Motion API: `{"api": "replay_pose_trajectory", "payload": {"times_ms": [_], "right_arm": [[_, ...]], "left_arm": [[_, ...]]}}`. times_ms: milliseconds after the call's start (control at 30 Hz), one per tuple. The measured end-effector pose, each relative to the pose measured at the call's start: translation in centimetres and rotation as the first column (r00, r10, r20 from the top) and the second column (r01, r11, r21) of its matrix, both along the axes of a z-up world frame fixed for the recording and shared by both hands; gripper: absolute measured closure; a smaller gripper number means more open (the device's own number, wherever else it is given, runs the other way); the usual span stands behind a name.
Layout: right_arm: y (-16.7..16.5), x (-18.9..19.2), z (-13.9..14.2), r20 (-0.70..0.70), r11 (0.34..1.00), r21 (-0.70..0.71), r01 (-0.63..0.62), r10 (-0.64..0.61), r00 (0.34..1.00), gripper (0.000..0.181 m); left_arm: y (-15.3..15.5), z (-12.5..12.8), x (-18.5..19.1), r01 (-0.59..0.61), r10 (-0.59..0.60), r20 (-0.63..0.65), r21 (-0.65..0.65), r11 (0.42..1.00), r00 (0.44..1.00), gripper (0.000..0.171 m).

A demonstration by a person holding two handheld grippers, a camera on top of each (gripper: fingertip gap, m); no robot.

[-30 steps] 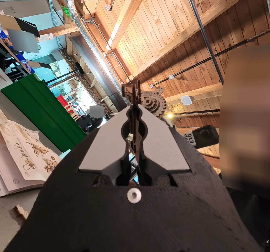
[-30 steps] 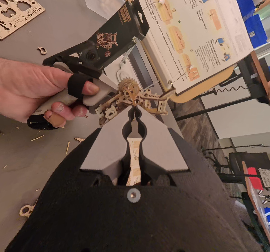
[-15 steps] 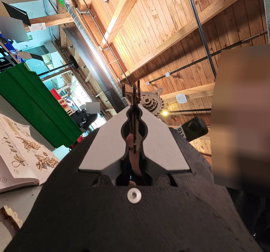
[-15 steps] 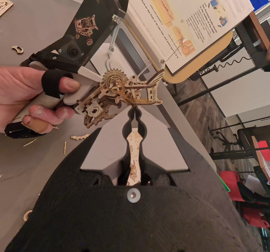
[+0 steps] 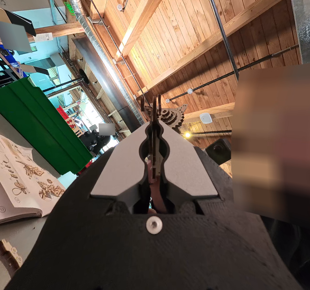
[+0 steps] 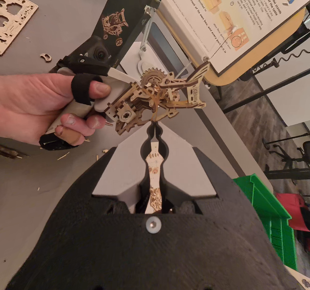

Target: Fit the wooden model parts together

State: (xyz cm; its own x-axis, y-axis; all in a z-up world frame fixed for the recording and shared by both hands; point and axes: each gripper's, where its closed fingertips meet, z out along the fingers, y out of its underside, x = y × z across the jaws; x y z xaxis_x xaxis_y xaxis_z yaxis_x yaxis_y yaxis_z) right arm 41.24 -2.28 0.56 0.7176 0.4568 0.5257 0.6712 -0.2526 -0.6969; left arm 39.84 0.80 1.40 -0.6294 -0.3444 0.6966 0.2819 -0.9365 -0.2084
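Note:
The wooden model (image 6: 151, 97), a small frame with a toothed gear on top and a rubber band (image 6: 155, 112) looped round it, is held in the air over the grey table (image 6: 67, 13). My left gripper (image 6: 107, 104), held by a hand, is shut on the model's left end. In the left wrist view the left gripper (image 5: 155, 124) points at the ceiling with the model (image 5: 155, 110) edge-on between its tips. My right gripper (image 6: 154, 125) sits just under the model, its tips shut on the lower end of the rubber band loop.
A black box (image 6: 127, 13) stands behind the model. A cut-out wooden part sheet (image 6: 13, 18) lies at the far left. A board with an instruction sheet (image 6: 234, 13) is at the back right. A green bin (image 6: 268, 214) and an open booklet (image 5: 20, 181) are close by. Wood scraps litter the table. The left gripper's tips are roughly 4 centimetres from the right gripper's.
The model and the left gripper have come nearer to the right camera and turned. The right gripper's tips now sit lower under the model, at the rubber band loop.

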Motion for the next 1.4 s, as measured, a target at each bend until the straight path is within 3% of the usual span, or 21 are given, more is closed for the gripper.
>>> {"api": "replay_pose_trajectory", "payload": {"times_ms": [267,667,800,1133,1400], "right_arm": [[-0.7,-1.1,-0.8,-0.140,0.998,-0.069,-0.006,-0.004,0.990,0.181],[-1.9,-2.7,-1.7,0.026,0.994,0.002,-0.109,0.109,0.994,0.181],[-2.4,-3.1,-2.9,0.165,0.987,-0.013,-0.158,0.158,0.974,0.181],[-2.6,-4.5,-3.5,0.150,0.982,-0.024,-0.188,0.189,0.970,0.181],[-3.1,-4.8,-4.1,0.179,0.990,0.003,-0.140,0.137,0.974,0.181]], "left_arm": [[0.2,0.1,-0.2,-0.013,0.014,0.010,-0.011,1.000,1.000,0.171],[0.5,0.2,-0.6,-0.025,0.026,0.021,-0.029,0.999,0.999,0.171],[0.5,0.1,-0.5,-0.026,0.026,0.016,-0.032,0.999,1.000,0.171],[0.2,0.0,-0.2,-0.027,0.027,0.009,-0.032,0.999,1.000,0.171],[-0.3,-0.2,0.2,-0.018,0.018,-0.002,-0.019,1.000,1.000,0.171]]}}
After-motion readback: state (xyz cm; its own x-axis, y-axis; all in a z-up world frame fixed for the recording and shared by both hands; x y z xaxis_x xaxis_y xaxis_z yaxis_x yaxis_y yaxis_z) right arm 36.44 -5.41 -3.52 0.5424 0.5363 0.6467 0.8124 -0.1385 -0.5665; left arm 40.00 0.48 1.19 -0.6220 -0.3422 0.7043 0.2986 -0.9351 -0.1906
